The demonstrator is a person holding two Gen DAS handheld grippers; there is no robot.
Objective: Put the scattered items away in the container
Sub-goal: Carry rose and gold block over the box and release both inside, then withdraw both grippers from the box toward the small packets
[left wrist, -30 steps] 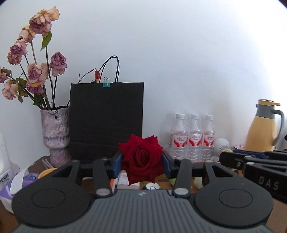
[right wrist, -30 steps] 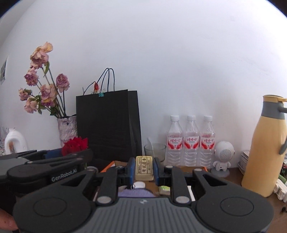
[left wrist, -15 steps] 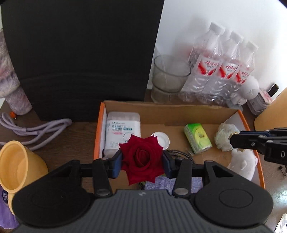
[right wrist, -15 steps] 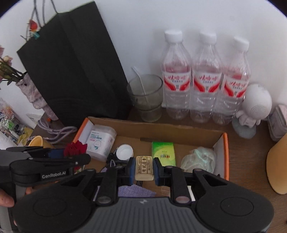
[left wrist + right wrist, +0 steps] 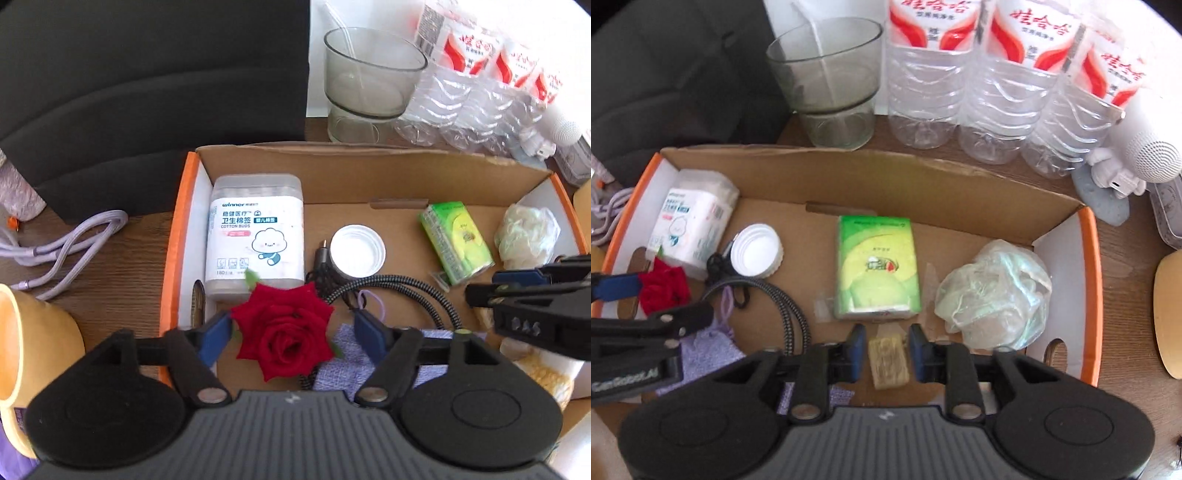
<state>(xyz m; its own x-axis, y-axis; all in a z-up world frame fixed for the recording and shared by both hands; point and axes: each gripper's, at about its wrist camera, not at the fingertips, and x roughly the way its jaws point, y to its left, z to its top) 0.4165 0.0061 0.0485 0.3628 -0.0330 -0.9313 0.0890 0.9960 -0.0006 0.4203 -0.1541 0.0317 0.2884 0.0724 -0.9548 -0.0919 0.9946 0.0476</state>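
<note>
Both jaws opening over the box (image 5: 369, 173): left hand-held gripper (image 5: 291, 328) frees the rose (image 5: 284, 328), right hand-held gripper (image 5: 888, 352) the bar (image 5: 888, 363); cable (image 5: 62, 240) remains outside, left of it.

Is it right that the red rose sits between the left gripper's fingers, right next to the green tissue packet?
Not quite. In the left wrist view, the red rose lies beside the cotton buds box, not the green tissue packet, as the left gripper's jaws open.

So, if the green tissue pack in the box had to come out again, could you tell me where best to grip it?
Grip the green tissue pack across its two long edges, coming straight down from above. It lies flat on the floor of the cardboard box, label up, with bare cardboard on both long sides, so the fingers can drop in there. I'd avoid the crinkly ends.
</note>
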